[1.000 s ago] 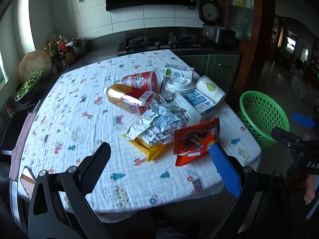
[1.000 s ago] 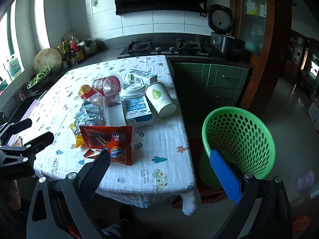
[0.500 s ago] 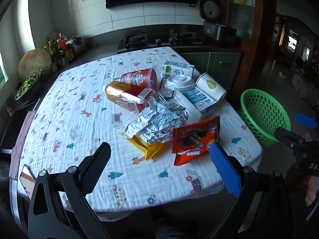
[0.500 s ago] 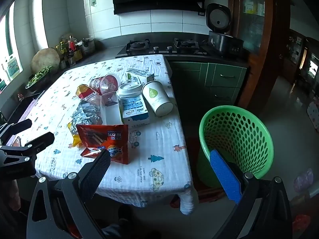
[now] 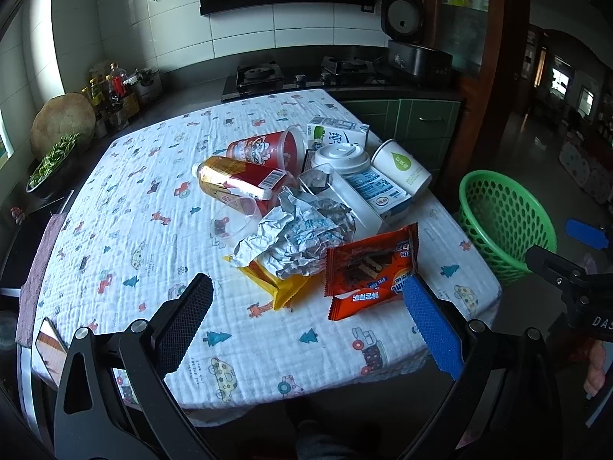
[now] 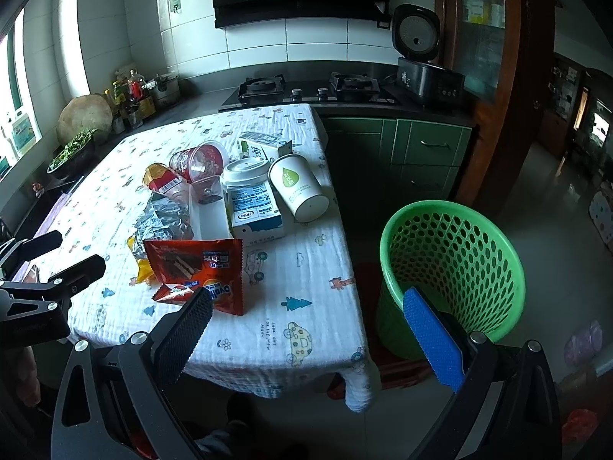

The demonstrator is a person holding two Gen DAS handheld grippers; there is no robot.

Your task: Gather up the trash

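The trash sits heaped at the bench's middle: a glossy orange snack wrapper [image 5: 369, 268] nearest, crinkled foil [image 5: 299, 234] at its 10 o'clock, then cartons, a lidded paper cup [image 5: 341, 157] and a tipped white cup [image 5: 402, 166] toward 1 o'clock. Over the last second both views have crept slightly closer; nothing is picked yet. The left tool [image 5: 302, 310] and right tool [image 6: 306, 316] gape wide, empty. The perforated green plastic basket [image 6: 452, 268] waits on the floor at 3 o'clock.

Trash-strewn table [image 6: 306, 268], green basket [image 6: 452, 253] beside
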